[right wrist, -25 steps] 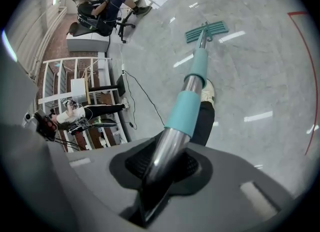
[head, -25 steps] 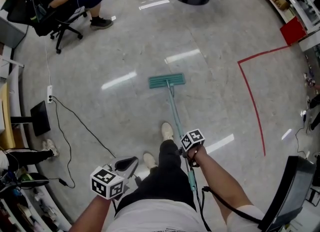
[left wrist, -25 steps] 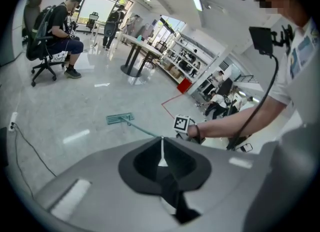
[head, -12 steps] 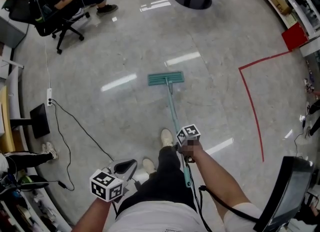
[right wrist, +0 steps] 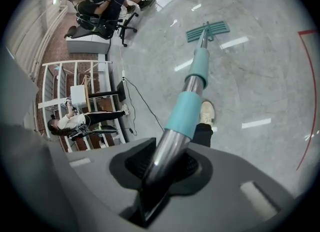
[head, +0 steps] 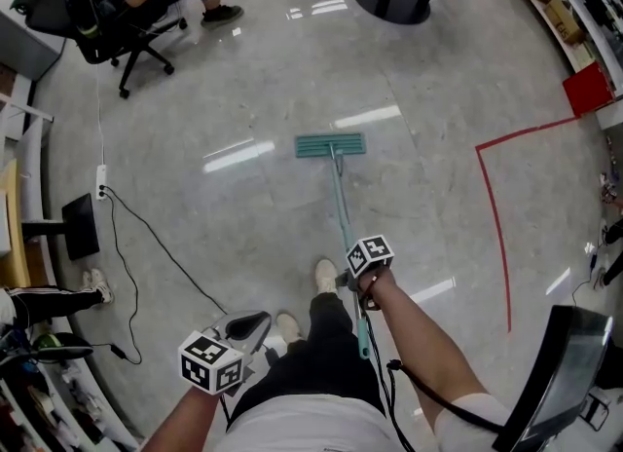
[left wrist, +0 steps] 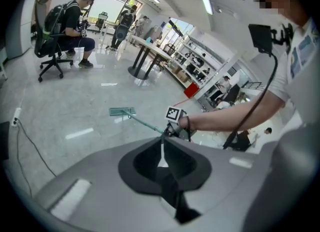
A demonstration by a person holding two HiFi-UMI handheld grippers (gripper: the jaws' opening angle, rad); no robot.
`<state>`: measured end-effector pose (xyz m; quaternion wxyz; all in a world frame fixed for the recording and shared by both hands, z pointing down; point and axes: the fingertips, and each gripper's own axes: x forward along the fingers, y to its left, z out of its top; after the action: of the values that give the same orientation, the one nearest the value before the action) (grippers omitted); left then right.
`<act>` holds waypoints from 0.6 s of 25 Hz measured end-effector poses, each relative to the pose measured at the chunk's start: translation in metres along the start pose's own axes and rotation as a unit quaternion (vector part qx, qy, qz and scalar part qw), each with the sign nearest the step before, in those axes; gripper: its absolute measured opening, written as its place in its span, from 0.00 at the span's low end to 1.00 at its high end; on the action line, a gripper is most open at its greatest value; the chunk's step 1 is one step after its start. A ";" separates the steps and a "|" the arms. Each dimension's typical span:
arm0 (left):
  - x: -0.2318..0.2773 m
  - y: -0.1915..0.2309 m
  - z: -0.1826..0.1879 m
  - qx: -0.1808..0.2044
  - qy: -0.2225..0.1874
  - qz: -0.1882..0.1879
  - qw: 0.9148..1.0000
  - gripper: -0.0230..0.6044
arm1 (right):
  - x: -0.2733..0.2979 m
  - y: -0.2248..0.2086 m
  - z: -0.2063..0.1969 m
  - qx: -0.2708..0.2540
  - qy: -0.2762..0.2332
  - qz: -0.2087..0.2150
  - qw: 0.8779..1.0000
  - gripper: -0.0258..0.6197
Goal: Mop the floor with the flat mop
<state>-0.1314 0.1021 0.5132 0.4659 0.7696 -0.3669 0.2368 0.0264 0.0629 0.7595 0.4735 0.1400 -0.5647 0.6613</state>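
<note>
Pinching the flat mop [right wrist: 192, 96] handle, the right gripper [right wrist: 159, 163] jaws grip tight; left gripper [left wrist: 161, 143] jaws sit pressed together.

Glossy grey floor [head: 243, 80] bears a red tape line [head: 493, 236].

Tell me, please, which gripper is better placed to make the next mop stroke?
Right. The right gripper has its jaws shut on the mop handle, with the mop head flat on the floor ahead. The left gripper is off the handle, jaws together on nothing.
</note>
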 end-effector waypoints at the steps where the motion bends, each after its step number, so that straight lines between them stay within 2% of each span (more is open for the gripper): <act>1: 0.000 0.000 0.001 -0.004 -0.001 0.002 1.000 0.07 | -0.001 0.001 0.005 0.000 -0.001 0.000 1.000 0.17; 15: 0.010 -0.007 0.015 -0.034 -0.014 0.021 0.999 0.07 | -0.031 -0.004 0.076 -0.009 -0.003 -0.001 1.000 0.17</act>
<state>-0.1189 0.0877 0.5098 0.4818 0.7488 -0.3969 0.2230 0.0182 -0.0191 0.7644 0.4734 0.1381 -0.5724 0.6552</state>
